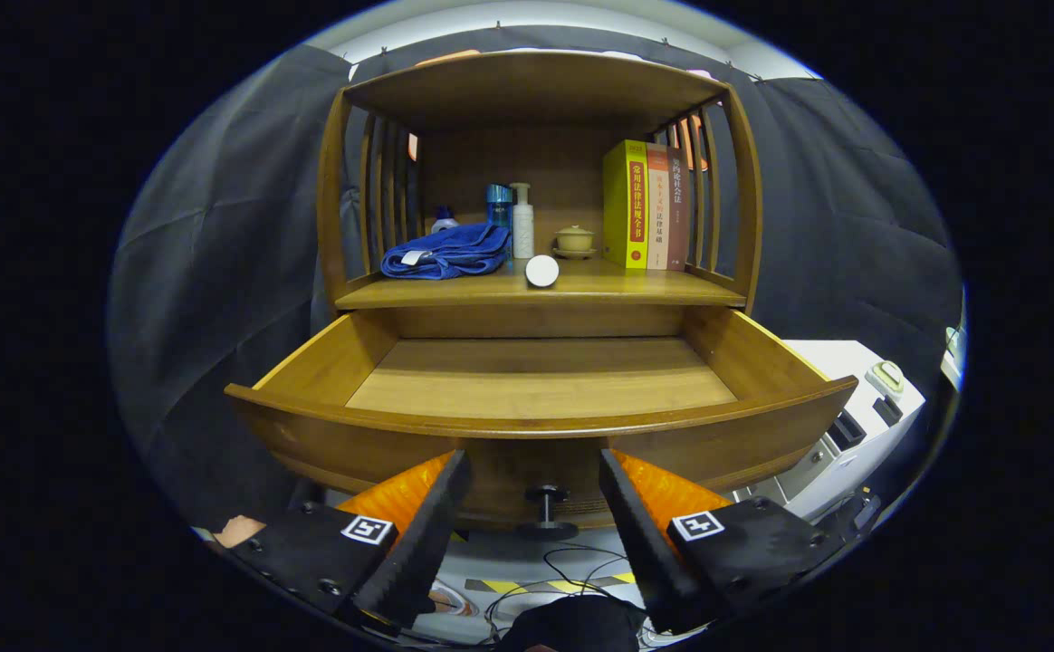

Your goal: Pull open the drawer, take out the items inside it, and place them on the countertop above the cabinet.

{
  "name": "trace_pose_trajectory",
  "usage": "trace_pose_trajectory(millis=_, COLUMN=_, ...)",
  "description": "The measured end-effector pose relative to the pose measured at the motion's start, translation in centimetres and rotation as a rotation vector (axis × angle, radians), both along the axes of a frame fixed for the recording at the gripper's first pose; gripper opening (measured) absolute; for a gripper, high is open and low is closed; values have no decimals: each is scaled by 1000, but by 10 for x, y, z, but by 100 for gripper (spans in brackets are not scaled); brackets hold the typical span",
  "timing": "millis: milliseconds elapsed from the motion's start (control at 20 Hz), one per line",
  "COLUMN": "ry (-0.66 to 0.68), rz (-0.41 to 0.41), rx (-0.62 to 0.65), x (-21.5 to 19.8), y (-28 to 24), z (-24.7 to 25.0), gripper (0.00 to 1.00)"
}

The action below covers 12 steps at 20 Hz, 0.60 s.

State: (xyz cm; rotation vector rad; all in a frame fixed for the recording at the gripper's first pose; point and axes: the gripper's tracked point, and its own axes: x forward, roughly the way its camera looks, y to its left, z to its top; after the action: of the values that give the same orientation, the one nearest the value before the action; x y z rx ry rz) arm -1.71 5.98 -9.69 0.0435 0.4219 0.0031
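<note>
The wooden drawer [541, 426] is pulled out toward me, and its bare floor [541, 380] shows with nothing lying on it. Its dark knob [545, 507] hangs on the front panel, just ahead of and between my fingertips. My gripper [534, 471] is open, holding nothing, with its fingers level with the drawer front. On the countertop [636, 288] above the drawer lie a folded blue towel [445, 254] and a small white round thing [541, 271] at the front edge. Behind them stand a blue bottle [499, 206] and a white pump bottle [522, 222].
A small lidded tan cup [574, 240] and three upright books [649, 206] stand to the right on the countertop, under the cabinet's top shelf [536, 86]. A white machine [862, 417] sits low at the right. Cables and striped tape [563, 584] lie on the floor below.
</note>
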Motion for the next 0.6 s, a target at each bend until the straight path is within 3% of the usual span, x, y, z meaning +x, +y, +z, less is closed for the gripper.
trace_pose_trajectory(millis=150, ry=-9, rz=-3, rx=58, x=11, y=2, z=4, gripper=96)
trace_pose_trajectory(millis=600, ry=-36, rz=-24, rx=55, x=56, y=-3, z=8, gripper=96)
